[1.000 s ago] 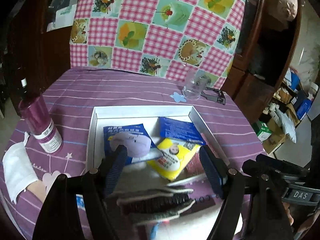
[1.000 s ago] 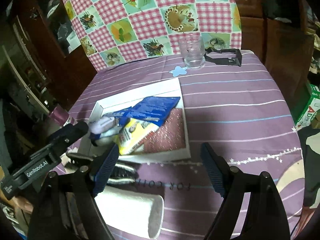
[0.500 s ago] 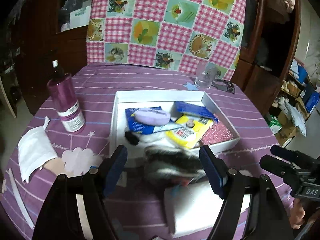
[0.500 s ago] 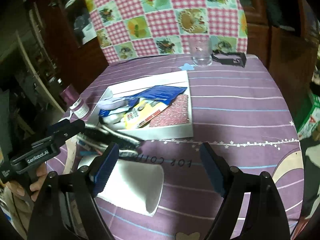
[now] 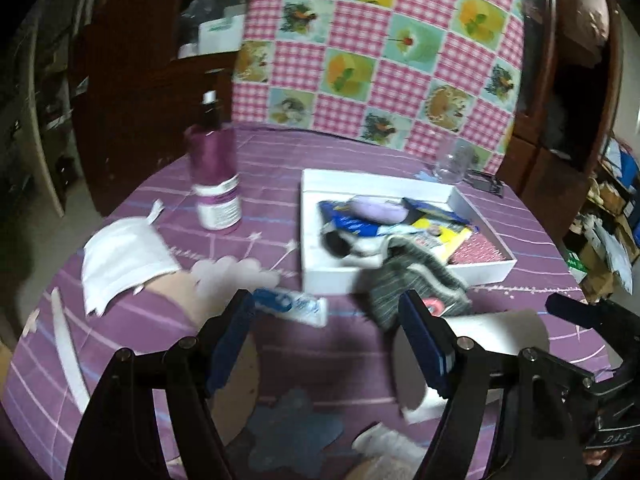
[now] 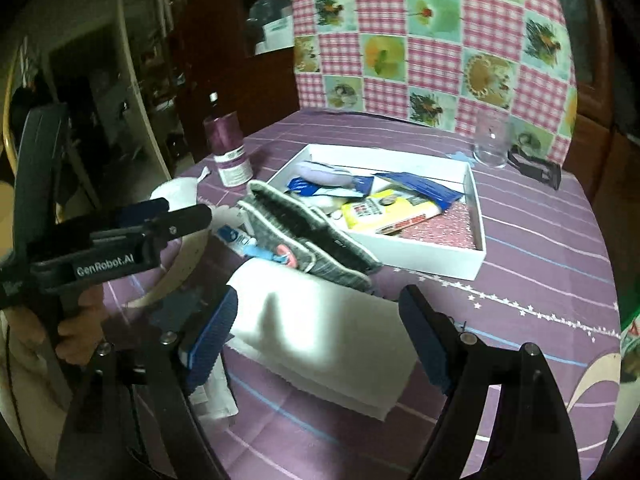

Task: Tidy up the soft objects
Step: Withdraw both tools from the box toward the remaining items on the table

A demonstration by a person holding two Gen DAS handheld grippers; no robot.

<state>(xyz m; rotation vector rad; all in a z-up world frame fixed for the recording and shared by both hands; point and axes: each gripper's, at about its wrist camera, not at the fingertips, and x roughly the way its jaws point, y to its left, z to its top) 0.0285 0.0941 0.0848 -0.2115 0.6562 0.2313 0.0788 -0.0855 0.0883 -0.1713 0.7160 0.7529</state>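
Both tongs stand wide and empty: left gripper (image 5: 324,324) short of the striped sock (image 5: 416,284), right gripper (image 6: 316,320) straddling the folded white cloth (image 6: 320,332) for pickup.

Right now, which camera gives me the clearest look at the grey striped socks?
The right wrist view: the grey striped socks lie sharp against the white tray. The left wrist view shows them blurred, partly behind its own fingers.

Dim room: dark wooden cabinets (image 5: 132,92) behind checkered cloth (image 5: 380,48).
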